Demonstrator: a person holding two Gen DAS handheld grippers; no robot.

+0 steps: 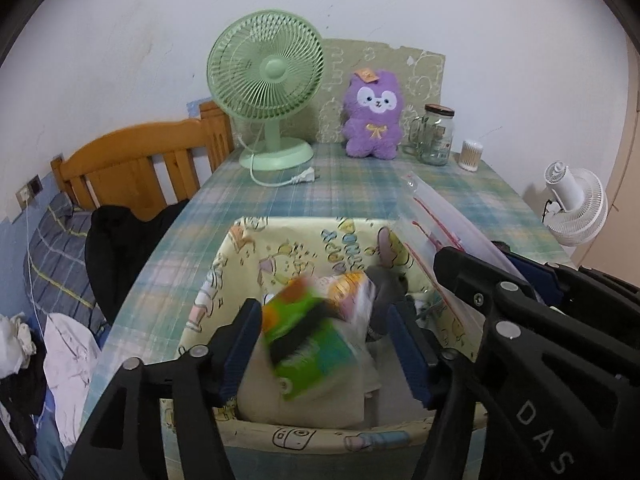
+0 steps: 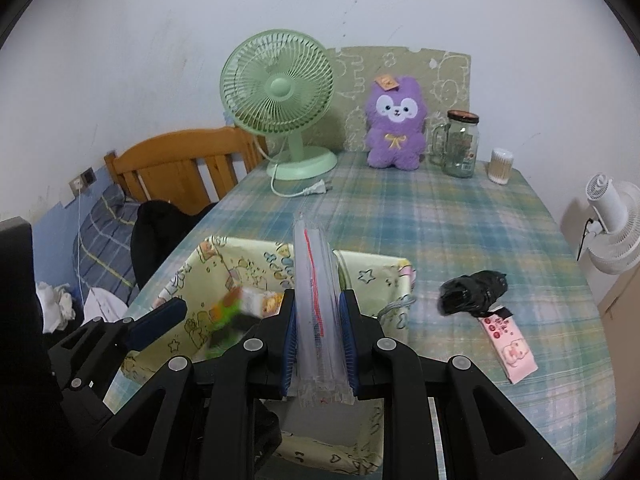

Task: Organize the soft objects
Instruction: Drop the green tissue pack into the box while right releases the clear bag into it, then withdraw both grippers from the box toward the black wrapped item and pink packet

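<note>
On the far left is a bed point(image 1: 60, 240) with a striped blanket and some clothes on it. A wooden headboard point(image 1: 144, 160) stands behind it. Next to the bed is a table point(image 2: 460, 232) with a blue and green checked cloth.

Near the front of the table sits a yellow cloth box point(image 1: 256, 248) with cartoon drawings on it. The left gripper point(image 1: 326, 340) is over this box. Its jaws stand wide apart and do not press on anything. Between them is a small green and orange packet point(image 1: 308, 332). It looks blurry, and its left edge is right beside the left pad. I cannot tell if it touches. Soft things already lie in the box under it, and one is a grey sock point(image 1: 386, 280).

The right gripper point(image 2: 320, 344) is squeezed tight on a clear plastic zip bag point(image 2: 318, 292) with a red line on it. The bag sticks up and forward from the jaws, above the right side of the box.

At the back of the table stands a green fan point(image 2: 280, 100), with its white plug point(image 2: 316, 189) lying loose on the cloth. To the right of the fan sits a purple stuffed animal point(image 2: 396, 128). Next comes a glass jar point(image 2: 460, 144) with a handle, then a little tub of cotton swabs point(image 2: 500, 166).

On the right side of the table lies a crumpled black bag point(image 2: 472, 292). Just beside it is a pink pack point(image 2: 508, 348). Past the table edge, far right, is a white fan point(image 2: 616, 232).
</note>
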